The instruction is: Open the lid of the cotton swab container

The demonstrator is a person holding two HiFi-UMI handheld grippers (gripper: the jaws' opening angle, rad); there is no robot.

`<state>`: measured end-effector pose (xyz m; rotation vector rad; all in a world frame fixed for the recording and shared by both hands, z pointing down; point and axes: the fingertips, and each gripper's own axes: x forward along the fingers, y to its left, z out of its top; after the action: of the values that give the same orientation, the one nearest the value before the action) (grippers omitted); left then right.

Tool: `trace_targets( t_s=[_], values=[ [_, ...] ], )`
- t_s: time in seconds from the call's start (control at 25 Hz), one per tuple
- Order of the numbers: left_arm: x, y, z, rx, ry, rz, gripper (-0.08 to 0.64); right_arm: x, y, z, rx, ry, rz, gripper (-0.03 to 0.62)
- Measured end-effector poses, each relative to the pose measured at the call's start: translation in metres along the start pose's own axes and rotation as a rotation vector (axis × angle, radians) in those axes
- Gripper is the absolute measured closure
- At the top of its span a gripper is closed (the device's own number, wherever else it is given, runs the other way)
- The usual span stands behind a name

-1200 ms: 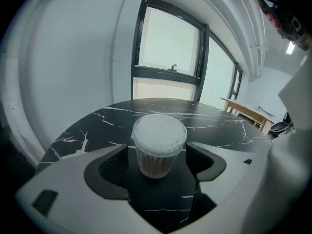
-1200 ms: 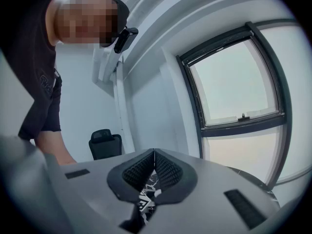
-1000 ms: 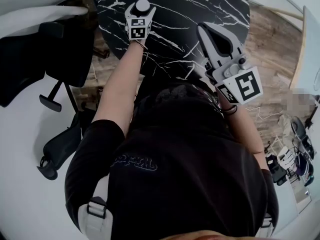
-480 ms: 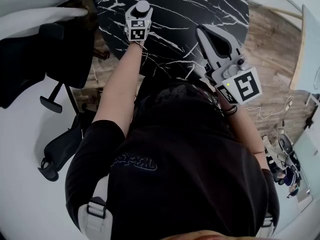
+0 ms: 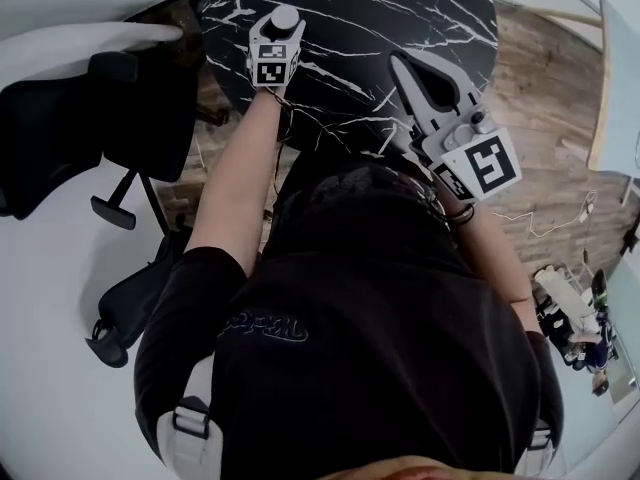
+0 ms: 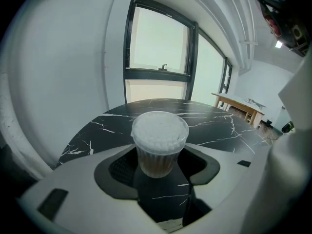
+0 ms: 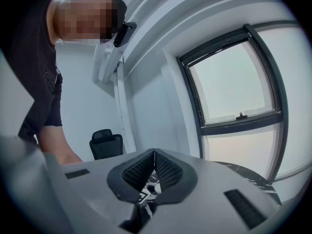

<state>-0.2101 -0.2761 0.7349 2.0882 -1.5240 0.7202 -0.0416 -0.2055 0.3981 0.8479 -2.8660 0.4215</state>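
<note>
Holds the right gripper (image 7: 154,156) clenched shut and empty over the near part of the round black white-veined marble table (image 6: 209,123), and farther out clamps the left gripper (image 6: 158,167) on the sides of the clear plastic cotton swab container (image 6: 160,138), standing upright with lid on.

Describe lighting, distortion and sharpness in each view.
Head view: strong fisheye bending, evenly lit, black marble table sharp. Left gripper view: cotton swab container sharp, window behind it washed out, corners dark. Right gripper view: window bright and curved, a mosaic patch at top left.
</note>
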Motion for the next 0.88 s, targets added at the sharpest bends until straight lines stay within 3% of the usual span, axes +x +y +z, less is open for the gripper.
trace_targets(
  t_s=[0.48,0.88],
  values=[
    [-0.066,-0.014,0.035,0.05,-0.045,-0.091,0.298,-0.024,0.024,-0.012,0.022,-0.053,-0.083,0.571],
    [-0.113,-0.037,0.03,0.105,-0.047,-0.175,0.298,-0.04,0.045,-0.013,0.011,-0.085,-0.139,0.571]
  ],
)
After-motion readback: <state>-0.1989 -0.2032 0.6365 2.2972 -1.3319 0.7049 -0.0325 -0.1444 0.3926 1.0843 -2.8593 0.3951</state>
